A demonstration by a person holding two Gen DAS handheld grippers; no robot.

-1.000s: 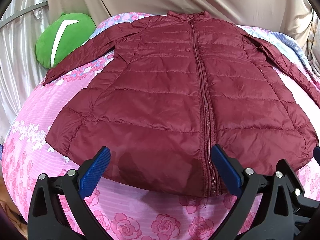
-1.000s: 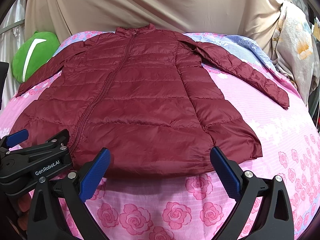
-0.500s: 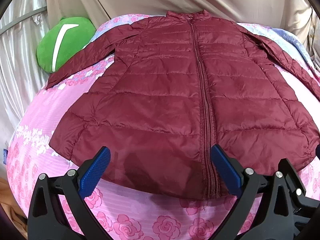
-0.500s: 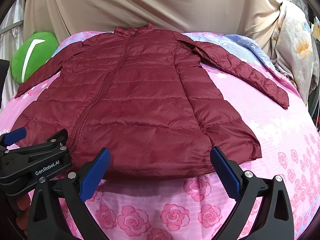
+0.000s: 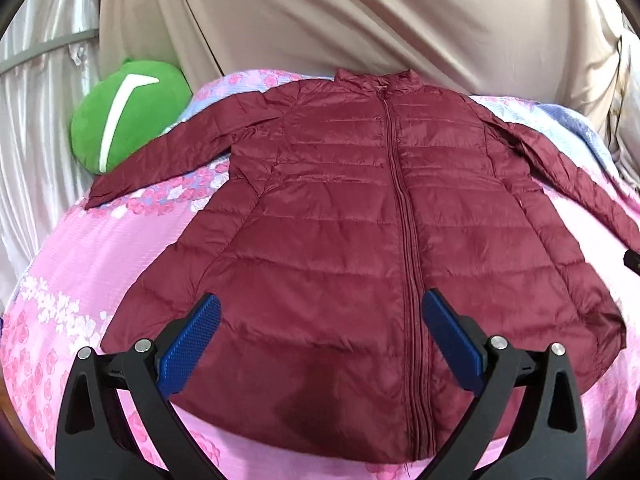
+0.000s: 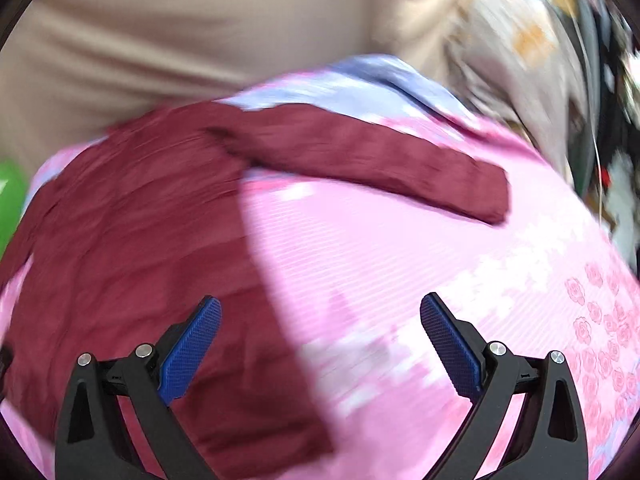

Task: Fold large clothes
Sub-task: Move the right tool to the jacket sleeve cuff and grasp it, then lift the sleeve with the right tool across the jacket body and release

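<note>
A maroon quilted jacket (image 5: 360,240) lies flat and zipped on the pink floral bed (image 5: 100,248), collar far, both sleeves spread out. My left gripper (image 5: 320,336) is open and empty, hovering over the jacket's near hem, left of the zip. In the blurred right wrist view the jacket's body (image 6: 132,248) fills the left and its right sleeve (image 6: 368,160) stretches to the right. My right gripper (image 6: 320,336) is open and empty, over the jacket's right edge and the bare sheet (image 6: 400,264).
A green plush cushion (image 5: 124,116) lies at the bed's far left, by the left sleeve's cuff. Beige curtain cloth (image 5: 360,20) hangs behind the bed. Floral fabric and dark clutter (image 6: 580,80) stand to the right of the bed.
The right gripper has swung quickly to the right and forward, toward the right sleeve; its view is now blurred. The left gripper has drifted slightly. Both stay open.
</note>
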